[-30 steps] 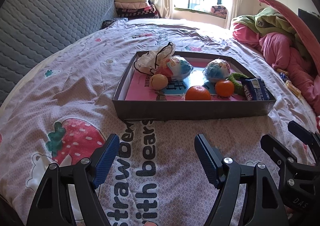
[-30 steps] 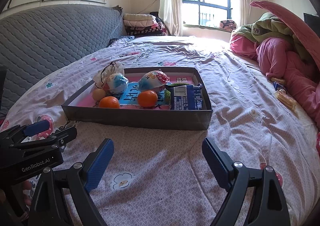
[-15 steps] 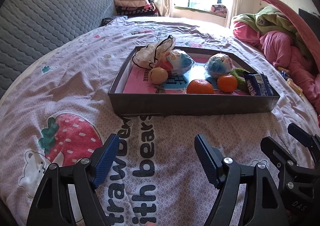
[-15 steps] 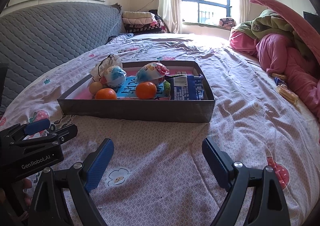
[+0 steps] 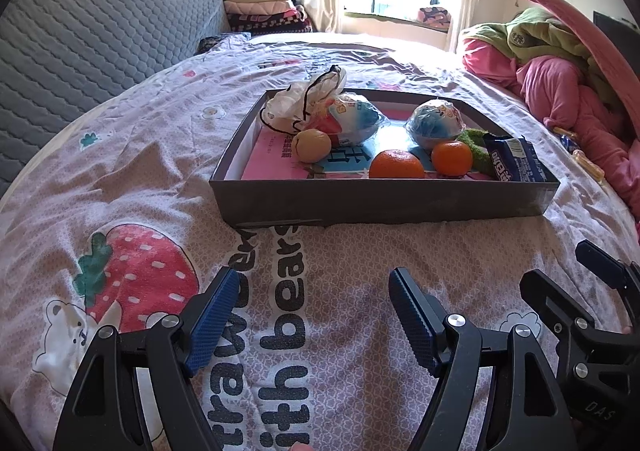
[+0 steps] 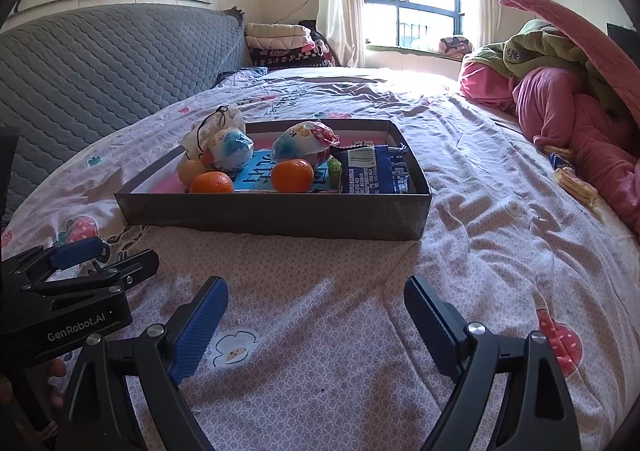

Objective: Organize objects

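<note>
Left wrist view: the left gripper (image 5: 308, 315) hangs low over the quilt (image 5: 160, 155) with its fingers (image 5: 210, 315) spread wide and nothing between them. Straight ahead of the tips, a little way off, sits the tray (image 5: 380, 199), its near wall facing the fingers. Inside, ahead of the left finger, lie a white bag (image 5: 298, 101) and a pale fruit (image 5: 311, 145); ahead of the right finger lie two oranges (image 5: 396, 164), two wrapped balls (image 5: 356, 117) and, farther right, a blue packet (image 5: 516, 161).

In the right wrist view the right gripper (image 6: 316, 311) is likewise released and empty, level with the quilt and aimed forward, the tray (image 6: 272, 213) ahead and slightly left of its tips. The left gripper (image 6: 76, 271) shows at its left side, just beside it.

The oranges (image 6: 292, 174) look firm, light and round, likely to roll; a grip across the widest part, pads on opposite sides, should hold. The wrapped balls (image 6: 306, 141) seem slick in their film and may slip or crush. The packet (image 6: 374, 169) is probably soft and thin, best pinched by an edge. The bag (image 6: 218, 123) is limp and would be taken by a gathered fold.

Both grippers sit side by side and roughly parallel, short of the tray.
</note>
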The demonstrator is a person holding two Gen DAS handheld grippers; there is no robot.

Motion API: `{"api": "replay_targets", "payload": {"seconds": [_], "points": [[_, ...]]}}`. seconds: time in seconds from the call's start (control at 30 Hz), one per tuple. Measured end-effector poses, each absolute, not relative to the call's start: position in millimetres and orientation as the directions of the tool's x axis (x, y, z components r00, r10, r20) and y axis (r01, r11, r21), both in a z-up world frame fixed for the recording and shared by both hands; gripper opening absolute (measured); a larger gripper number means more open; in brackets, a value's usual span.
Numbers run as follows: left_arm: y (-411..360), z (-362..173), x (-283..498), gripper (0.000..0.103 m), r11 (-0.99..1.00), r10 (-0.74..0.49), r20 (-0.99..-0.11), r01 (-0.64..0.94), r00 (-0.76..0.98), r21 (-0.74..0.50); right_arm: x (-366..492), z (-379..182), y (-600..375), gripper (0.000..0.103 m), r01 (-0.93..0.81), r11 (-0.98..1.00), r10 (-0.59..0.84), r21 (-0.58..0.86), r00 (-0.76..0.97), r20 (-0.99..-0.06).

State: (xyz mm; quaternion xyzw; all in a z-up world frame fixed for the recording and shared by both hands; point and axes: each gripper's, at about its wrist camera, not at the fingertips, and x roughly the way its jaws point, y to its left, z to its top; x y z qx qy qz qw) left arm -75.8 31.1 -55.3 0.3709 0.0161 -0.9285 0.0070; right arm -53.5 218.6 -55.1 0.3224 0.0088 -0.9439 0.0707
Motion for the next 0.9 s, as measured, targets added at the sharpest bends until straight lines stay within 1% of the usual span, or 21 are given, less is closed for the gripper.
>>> {"api": "replay_targets", "payload": {"seconds": [0.9], "points": [[29.8, -62.0, -79.0, 0.078, -0.999, 0.001, -0.707, 0.025, -0.707, -0.027, -55.4, -60.7, 216.7, 0.09, 0.141, -0.99, -0.123, 0.02, -0.774, -0.621]]}}
